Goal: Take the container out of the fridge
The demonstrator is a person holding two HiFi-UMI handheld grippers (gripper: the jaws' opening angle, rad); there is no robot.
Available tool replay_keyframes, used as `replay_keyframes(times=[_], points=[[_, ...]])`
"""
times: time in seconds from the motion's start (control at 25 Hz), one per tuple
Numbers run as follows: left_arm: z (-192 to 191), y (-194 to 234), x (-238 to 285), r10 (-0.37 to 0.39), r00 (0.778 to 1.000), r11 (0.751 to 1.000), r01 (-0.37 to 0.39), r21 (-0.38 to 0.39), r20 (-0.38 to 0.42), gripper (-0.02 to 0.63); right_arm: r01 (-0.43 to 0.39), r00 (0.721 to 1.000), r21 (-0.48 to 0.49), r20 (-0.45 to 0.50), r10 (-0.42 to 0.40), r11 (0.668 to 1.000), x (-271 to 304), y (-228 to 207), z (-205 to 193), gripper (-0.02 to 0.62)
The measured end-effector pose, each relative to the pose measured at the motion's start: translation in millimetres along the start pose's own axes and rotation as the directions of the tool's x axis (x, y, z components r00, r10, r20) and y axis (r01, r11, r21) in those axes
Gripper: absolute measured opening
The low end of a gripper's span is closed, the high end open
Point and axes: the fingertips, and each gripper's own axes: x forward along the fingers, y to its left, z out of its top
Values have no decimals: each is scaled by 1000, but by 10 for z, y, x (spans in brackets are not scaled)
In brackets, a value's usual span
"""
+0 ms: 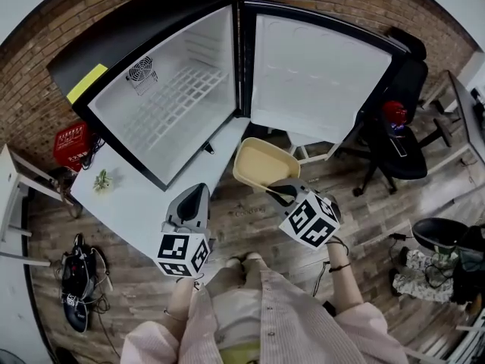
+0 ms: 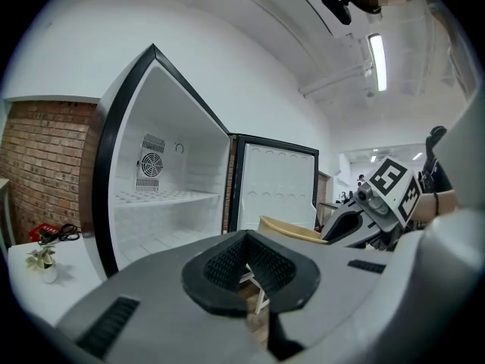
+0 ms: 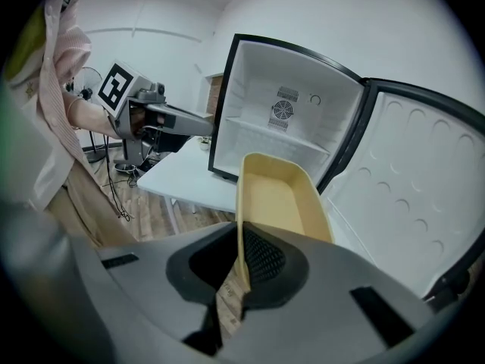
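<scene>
The right gripper [image 1: 282, 193] is pinching the container [image 1: 261, 165] by its rim, clear of the open fridge [image 1: 163, 97] (left gripper [image 1: 191, 201] closed, empty), so the job is looking nearly done.

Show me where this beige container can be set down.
Barest patch: the white table strip between the fridge's open front and the table's near edge, beside the small plant. The fridge's wire shelf and floor are bare. Crowded: cables left of the table, chairs to the right.
</scene>
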Motion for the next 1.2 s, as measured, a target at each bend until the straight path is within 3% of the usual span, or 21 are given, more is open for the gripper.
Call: replay_keyframes(times=[1.2], points=[[-27,102,175,28,1000,1000,-28,-5,-5,-11,-1,1000,-23,1,1,1000,111,-181,47,20]])
